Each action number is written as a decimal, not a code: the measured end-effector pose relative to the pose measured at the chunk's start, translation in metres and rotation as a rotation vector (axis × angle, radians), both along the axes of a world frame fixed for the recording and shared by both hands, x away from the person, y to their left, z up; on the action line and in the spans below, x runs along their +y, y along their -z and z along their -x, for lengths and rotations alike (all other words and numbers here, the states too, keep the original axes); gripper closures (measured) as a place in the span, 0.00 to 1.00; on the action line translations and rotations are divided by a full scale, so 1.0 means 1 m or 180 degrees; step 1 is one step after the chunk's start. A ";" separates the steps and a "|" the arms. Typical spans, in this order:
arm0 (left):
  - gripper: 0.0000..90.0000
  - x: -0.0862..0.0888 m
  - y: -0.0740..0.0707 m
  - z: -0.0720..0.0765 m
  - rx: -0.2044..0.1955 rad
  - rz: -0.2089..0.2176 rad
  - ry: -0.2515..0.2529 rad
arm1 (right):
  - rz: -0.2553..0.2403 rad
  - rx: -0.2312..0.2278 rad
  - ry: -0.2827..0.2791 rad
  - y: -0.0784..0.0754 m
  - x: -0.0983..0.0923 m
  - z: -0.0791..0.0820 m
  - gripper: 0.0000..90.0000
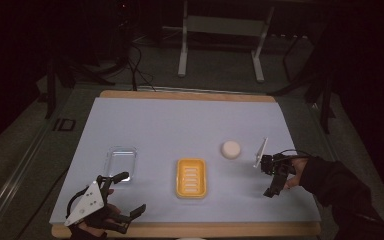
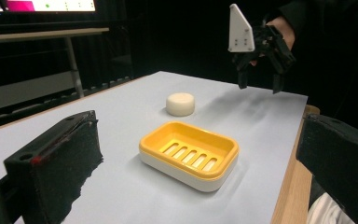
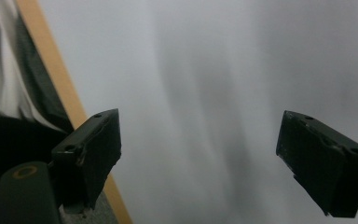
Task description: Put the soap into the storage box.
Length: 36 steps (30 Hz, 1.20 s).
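A soap (image 1: 230, 149) sits on the pale table (image 1: 180, 120), just right of and beyond a yellow dish (image 1: 191, 178), with a clear lid (image 1: 121, 162) lying flat to the dish's left. The right gripper (image 1: 270, 180) hangs near the soap on its right, fingers spread wide and empty, tipped down toward the table; its own view shows only bare tabletop and the wooden edge between the black fingers (image 3: 91, 149). The left gripper (image 1: 130, 197) rests low at the near edge, fingers likewise apart and holding nothing, facing across the dish toward the soap (image 2: 180, 103).

The likely work is to lift the soap into the dish. The soap looks like a short round puck, lying flat with its broad face up; seen from above it has no long axis to speak of, so any pair of opposite sides should serve. The dish (image 2: 189, 154) runs long from near edge to far, slotted floor upward.

The risks, as judged from here: smooth curved sides may slip out if the fingers close off-centre, sending the soap skidding over the table; a descent too shallow could nudge it toward the dish rim; and a careless drop might tip the light dish.
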<state>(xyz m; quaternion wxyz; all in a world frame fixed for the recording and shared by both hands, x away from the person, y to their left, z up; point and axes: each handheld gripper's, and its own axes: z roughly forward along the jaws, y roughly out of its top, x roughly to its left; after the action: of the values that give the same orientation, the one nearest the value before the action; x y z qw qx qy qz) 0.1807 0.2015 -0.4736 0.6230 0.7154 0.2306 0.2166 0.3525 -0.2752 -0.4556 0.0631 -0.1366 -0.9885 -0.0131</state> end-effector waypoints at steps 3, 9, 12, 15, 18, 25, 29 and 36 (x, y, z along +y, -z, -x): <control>0.00 0.000 0.000 0.000 -0.0002 0.0004 0.0002 | 0.0029 -0.0015 0.0009 0.000 -0.002 -0.006 0.16; 0.00 0.000 0.000 0.001 0.0003 -0.0009 -0.0010 | 0.0013 -0.0126 -0.0189 -0.001 -0.007 -0.016 0.17; 0.00 0.001 0.000 0.002 0.0004 -0.0021 -0.0014 | 0.0019 -0.0173 -0.0258 -0.001 -0.007 -0.021 0.17; 0.00 0.002 0.000 0.003 0.0009 -0.0021 -0.0027 | 0.0012 -0.0177 -0.0287 -0.002 -0.007 -0.026 0.17; 0.00 0.002 0.000 0.005 0.0012 -0.0030 -0.0043 | -0.0011 -0.0183 -0.0286 -0.003 -0.007 -0.033 0.20; 0.00 0.004 0.000 0.008 0.0012 -0.0030 -0.0077 | -0.0068 -0.0248 -0.0329 -0.006 -0.003 -0.048 0.20; 0.00 0.006 0.001 0.010 0.0015 -0.0039 -0.0100 | -0.0063 -0.0263 -0.0360 -0.005 0.000 -0.055 0.20; 0.00 0.008 0.001 0.014 0.0016 -0.0034 -0.0155 | -0.0114 -0.0320 -0.0408 -0.007 0.008 -0.067 0.20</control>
<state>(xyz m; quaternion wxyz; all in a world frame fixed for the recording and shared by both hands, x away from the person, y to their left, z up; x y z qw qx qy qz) 0.1663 0.2098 -0.4742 0.6131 0.7135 0.2483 0.2311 0.4191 -0.2676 -0.4486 0.0165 -0.0711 -0.9968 -0.0335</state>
